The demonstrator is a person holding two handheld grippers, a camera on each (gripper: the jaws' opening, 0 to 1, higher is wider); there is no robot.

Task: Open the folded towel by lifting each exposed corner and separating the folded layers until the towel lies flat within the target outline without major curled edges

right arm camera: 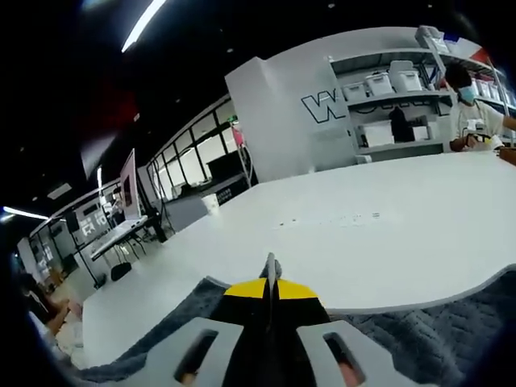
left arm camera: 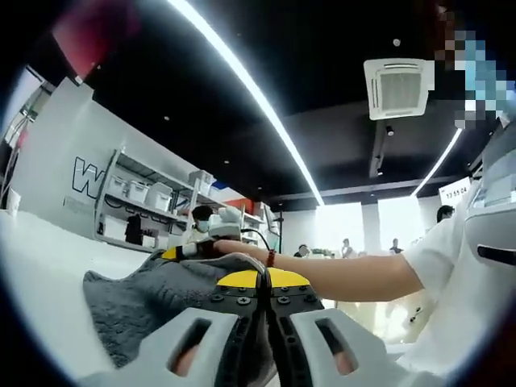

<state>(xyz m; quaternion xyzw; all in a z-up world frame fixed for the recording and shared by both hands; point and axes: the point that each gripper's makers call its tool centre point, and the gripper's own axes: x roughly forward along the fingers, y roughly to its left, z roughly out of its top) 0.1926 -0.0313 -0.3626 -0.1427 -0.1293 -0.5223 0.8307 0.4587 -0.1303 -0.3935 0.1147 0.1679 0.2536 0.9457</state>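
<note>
On the white table point(right arm camera: 387, 234) we see a grey towel point(left arm camera: 153, 298). Our left gripper point(left arm camera: 264, 282) is clamped on it. Our right gripper point(right arm camera: 271, 282) pinches its edge too.

Broad bare table point(right arm camera: 387, 218) lies open ahead of the right gripper point(right arm camera: 271, 284); a person's forearm point(left arm camera: 339, 274) crosses above the towel point(left arm camera: 137, 302).
</note>
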